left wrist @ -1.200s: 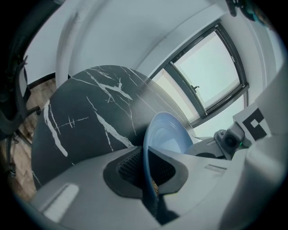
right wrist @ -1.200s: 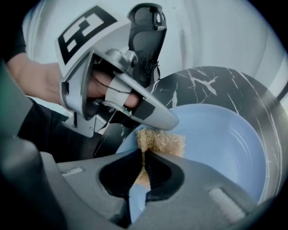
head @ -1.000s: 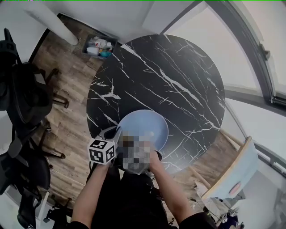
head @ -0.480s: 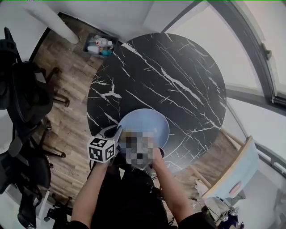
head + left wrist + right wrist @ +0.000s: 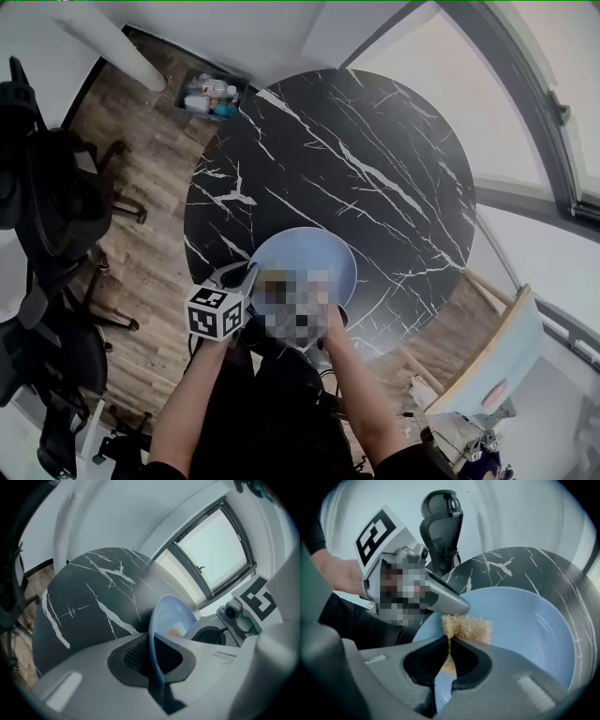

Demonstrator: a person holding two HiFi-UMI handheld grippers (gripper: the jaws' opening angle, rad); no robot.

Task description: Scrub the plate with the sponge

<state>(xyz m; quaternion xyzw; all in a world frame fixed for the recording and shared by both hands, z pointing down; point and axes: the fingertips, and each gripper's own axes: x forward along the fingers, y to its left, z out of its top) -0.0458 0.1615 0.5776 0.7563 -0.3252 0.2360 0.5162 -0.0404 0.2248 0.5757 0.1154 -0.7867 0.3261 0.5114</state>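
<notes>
The left gripper [image 5: 153, 660] has its jaws nearly together, clamped on the rim of the pale blue plate [image 5: 172, 616], which stands tilted on edge; the right gripper [image 5: 450, 645] pinches the tan sponge [image 5: 468, 627] against the plate's inner face; the plate hangs over the near edge of the black marble table [image 5: 356, 159].

The grey left claw [image 5: 153, 662] carries a black-and-white marker cube [image 5: 215, 314].
</notes>
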